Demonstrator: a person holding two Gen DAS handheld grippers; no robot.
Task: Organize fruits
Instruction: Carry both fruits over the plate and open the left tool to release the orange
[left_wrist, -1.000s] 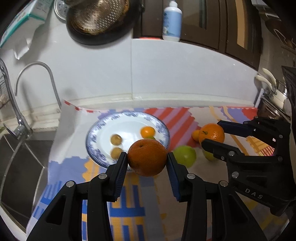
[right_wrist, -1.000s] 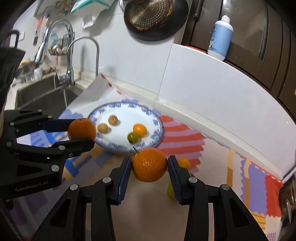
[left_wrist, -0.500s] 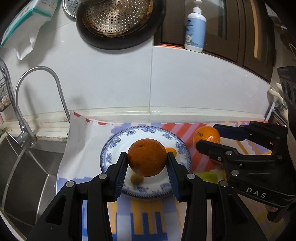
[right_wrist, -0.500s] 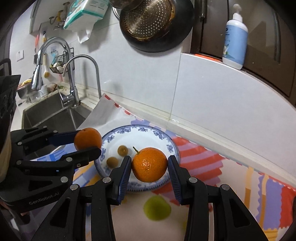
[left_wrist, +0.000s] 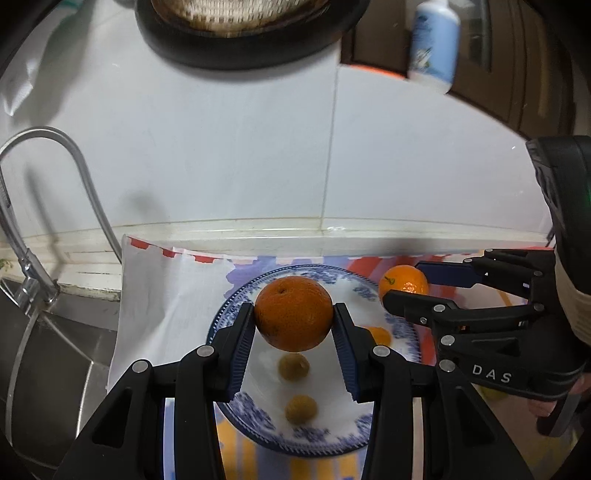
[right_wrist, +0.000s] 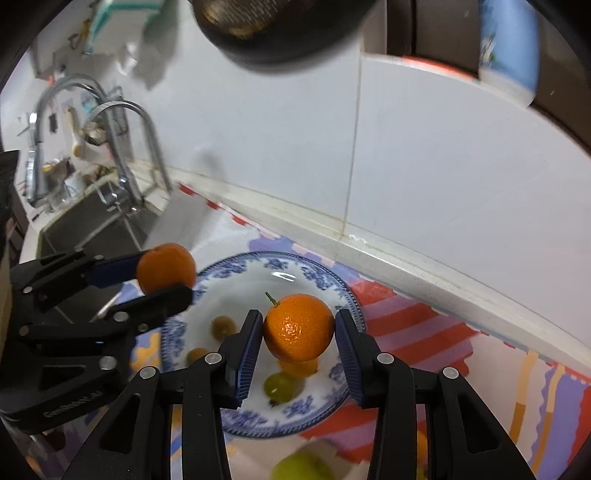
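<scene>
Two oranges held over the blue-patterned plate (left_wrist: 236, 302).
We grip a dark orange (left_wrist: 293, 313) in our left gripper (left_wrist: 294, 332), a stemmed orange (right_wrist: 298, 326) in our right gripper (right_wrist: 298, 345); lowering and releasing likely follow.

The plate (left_wrist: 236, 306) is white with a blue floral rim. It lies on a mat (right_wrist: 413, 325) striped red, purple, yellow and white. Both held oranges (left_wrist: 293, 313) (right_wrist: 298, 326) are bright orange, the grippers black with blue ribbed pads (right_wrist: 247, 350). A green fruit (right_wrist: 301, 467) lies off the plate.
</scene>
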